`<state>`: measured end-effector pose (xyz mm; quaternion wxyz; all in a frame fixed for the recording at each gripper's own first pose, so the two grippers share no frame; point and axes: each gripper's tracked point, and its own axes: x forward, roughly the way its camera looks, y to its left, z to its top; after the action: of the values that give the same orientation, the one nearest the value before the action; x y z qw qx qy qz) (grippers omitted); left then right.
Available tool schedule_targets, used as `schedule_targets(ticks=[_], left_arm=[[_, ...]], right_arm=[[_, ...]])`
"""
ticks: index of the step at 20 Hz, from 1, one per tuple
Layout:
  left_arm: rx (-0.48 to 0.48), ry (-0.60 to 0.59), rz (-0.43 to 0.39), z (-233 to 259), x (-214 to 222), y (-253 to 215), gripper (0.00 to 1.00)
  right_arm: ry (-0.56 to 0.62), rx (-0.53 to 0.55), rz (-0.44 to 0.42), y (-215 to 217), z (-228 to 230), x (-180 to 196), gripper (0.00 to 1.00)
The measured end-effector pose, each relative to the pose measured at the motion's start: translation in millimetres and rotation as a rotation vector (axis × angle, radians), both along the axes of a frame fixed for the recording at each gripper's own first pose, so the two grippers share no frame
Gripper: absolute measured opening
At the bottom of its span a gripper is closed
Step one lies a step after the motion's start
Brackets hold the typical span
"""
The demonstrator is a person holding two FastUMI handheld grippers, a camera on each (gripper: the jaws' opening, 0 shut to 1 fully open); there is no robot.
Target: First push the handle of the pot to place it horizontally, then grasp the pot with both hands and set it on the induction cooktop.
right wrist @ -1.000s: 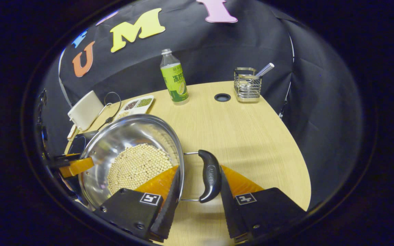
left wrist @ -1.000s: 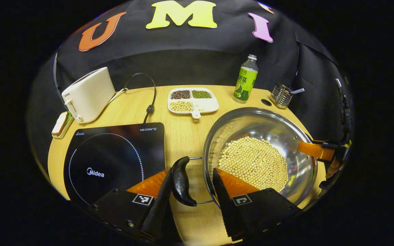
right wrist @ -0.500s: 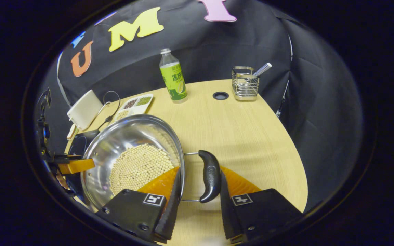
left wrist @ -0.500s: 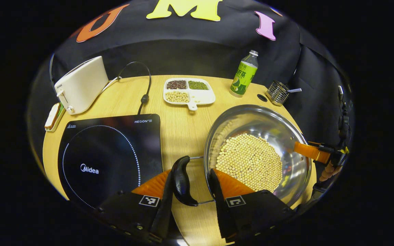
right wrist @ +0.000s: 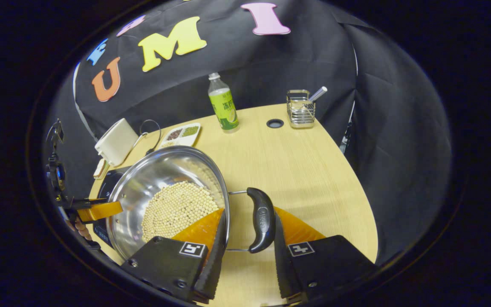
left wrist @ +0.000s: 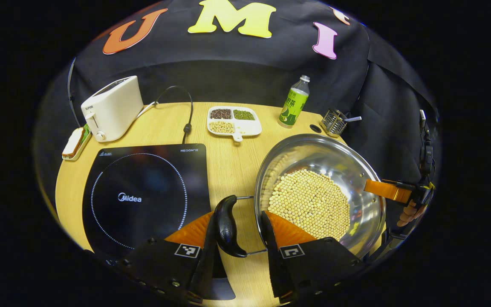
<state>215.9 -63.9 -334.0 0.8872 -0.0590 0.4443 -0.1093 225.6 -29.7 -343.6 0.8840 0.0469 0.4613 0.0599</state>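
Observation:
A steel pot (left wrist: 313,155) holding soybeans (left wrist: 309,202) hangs a little above the wooden table (left wrist: 228,166), just right of the black induction cooktop (left wrist: 143,187). My left gripper (left wrist: 237,251) is shut on the pot's left black handle (left wrist: 226,224): one finger sits outside the handle and the other inside the rim. In the right gripper view, my right gripper (right wrist: 247,251) is shut the same way on the right handle (right wrist: 261,217) of the pot (right wrist: 156,170). Each gripper also appears at the pot's far side in the other's view, the right gripper (left wrist: 388,189) and the left gripper (right wrist: 98,210).
At the back of the table stand a white toaster (left wrist: 111,106) with its black cable (left wrist: 186,123), a divided dish of grains (left wrist: 232,121), a green bottle (left wrist: 293,102) and a wire holder (left wrist: 334,121). Bare wood lies right of the pot (right wrist: 305,170).
Both grippers have closed a little tighter on the handles and risen with the pot. The table's things look smaller and farther off, and the cooktop's edge now shows beneath the pot's left side.

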Motion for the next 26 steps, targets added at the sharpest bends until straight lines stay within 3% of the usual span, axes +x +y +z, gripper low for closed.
schedule_targets(ticks=[2, 3, 4, 5, 7, 8, 9, 10, 15, 16, 17, 26], left_arm=[[0.002, -0.024, 0.007, 14.5, -6.1, 10.2, 0.53], [0.0, -0.033, 0.016, 22.5, -9.6, 16.4, 0.43], [-0.004, -0.039, 0.03, 28.1, -12.9, 22.8, 0.43], [-0.002, -0.048, 0.037, 34.2, -16.2, 30.3, 0.53], [0.004, -0.064, 0.054, 45.5, -21.5, 47.9, 0.53], [0.006, -0.072, 0.063, 49.9, -24.2, 57.1, 0.43], [0.006, -0.079, 0.074, 54.7, -26.4, 67.2, 0.43], [0.006, -0.089, 0.086, 58.8, -27.7, 76.7, 0.52], [0.011, -0.121, 0.142, 75.5, -36.8, 132.5, 0.52], [0.011, -0.126, 0.156, 77.3, -37.3, 143.6, 0.47], [0.01, -0.134, 0.169, 78.8, -37.1, 154.8, 0.53], [0.042, -0.18, 0.259, 87.2, -20.5, 235.5, 0.52]], right_arm=[[-0.019, 0.001, 0.012, 10.2, 14.8, -6.3, 0.55], [-0.029, 0.003, 0.019, 17.1, 21.9, -8.4, 0.55], [-0.039, 0.007, 0.026, 24.5, 28.0, -10.1, 0.55], [-0.047, 0.008, 0.037, 32.3, 33.3, -12.2, 0.55], [-0.053, 0.016, 0.049, 49.7, 40.5, -16.7, 0.55], [-0.057, 0.018, 0.058, 59.9, 43.0, -18.5, 0.55], [-0.062, 0.022, 0.066, 70.6, 46.8, -20.0, 0.55], [-0.065, 0.026, 0.075, 81.3, 50.2, -20.9, 0.55], [-0.079, 0.036, 0.134, 140.1, 61.0, -21.3, 0.57], [-0.08, 0.04, 0.143, 152.2, 62.3, -20.5, 0.55], [-0.084, 0.041, 0.155, 163.9, 62.6, -19.7, 0.55], [-0.076, 0.071, 0.221, 255.7, 57.1, 7.8, 0.55]])
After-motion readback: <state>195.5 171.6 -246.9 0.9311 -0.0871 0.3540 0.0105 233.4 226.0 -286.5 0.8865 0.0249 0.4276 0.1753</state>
